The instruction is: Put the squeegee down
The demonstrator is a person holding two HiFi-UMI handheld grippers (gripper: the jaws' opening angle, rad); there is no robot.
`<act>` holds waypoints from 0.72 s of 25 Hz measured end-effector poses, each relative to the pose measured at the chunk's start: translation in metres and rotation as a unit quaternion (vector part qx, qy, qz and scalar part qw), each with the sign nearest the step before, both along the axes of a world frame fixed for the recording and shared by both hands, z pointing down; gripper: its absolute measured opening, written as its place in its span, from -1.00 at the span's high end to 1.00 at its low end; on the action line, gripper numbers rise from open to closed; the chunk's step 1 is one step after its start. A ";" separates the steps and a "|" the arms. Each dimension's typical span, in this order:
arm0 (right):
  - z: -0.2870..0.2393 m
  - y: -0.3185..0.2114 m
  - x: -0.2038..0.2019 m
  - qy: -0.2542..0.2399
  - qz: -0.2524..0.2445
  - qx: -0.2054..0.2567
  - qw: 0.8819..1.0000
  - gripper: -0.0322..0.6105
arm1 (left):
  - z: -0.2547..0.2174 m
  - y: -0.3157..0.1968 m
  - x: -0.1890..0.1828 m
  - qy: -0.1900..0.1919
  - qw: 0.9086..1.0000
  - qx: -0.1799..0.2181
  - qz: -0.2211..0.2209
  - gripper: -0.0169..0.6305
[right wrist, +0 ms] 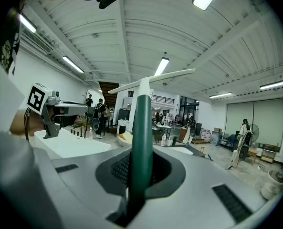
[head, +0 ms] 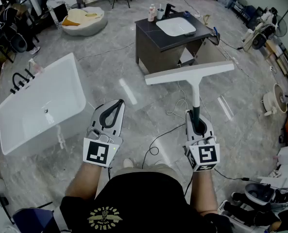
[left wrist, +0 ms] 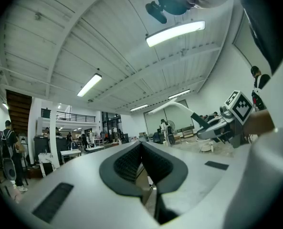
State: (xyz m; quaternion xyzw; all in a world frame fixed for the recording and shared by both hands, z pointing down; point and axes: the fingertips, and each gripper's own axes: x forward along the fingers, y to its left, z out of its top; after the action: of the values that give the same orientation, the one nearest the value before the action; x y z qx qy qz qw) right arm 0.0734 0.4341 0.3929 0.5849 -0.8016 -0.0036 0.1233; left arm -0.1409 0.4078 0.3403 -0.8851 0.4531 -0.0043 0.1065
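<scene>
The right gripper (head: 198, 124) is clamped tight on the green handle of the squeegee (head: 190, 73). The squeegee is held up in the air over the grey floor (head: 110, 57), with its white blade out in front. The low end of the handle is hidden down between the jaws. The left gripper (head: 117, 105) is closed up with nothing in it. The person's black shirt (head: 134, 198) is cut off at the bottom edge. Its yellow print is too small to read. The labels on the bottles (head: 152, 12) on the dark sink cabinet (head: 151, 45) are too small to read too.
</scene>
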 end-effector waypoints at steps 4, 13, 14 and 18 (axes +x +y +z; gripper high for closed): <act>-0.001 0.017 0.001 -0.004 -0.009 -0.007 1.000 0.77 | -0.006 0.020 0.004 -0.002 1.000 -0.002 -0.004 0.88; -0.002 0.048 0.051 -0.020 -0.043 -0.008 0.999 0.76 | -0.004 0.048 0.063 -0.006 1.000 -0.022 -0.013 0.88; 0.001 0.051 0.060 -0.020 -0.047 -0.009 0.999 0.76 | 0.000 0.052 0.070 -0.006 1.000 -0.026 -0.015 0.88; 0.004 0.055 0.087 -0.022 -0.060 -0.007 0.998 0.76 | 0.007 0.069 0.094 -0.004 0.999 -0.027 -0.023 0.88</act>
State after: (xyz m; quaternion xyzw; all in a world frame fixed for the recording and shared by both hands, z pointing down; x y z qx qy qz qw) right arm 0.1602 0.4896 0.3967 0.5351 -0.8377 0.0075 0.1087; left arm -0.0468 0.4767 0.3469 -0.8770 0.4724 -0.0229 0.0845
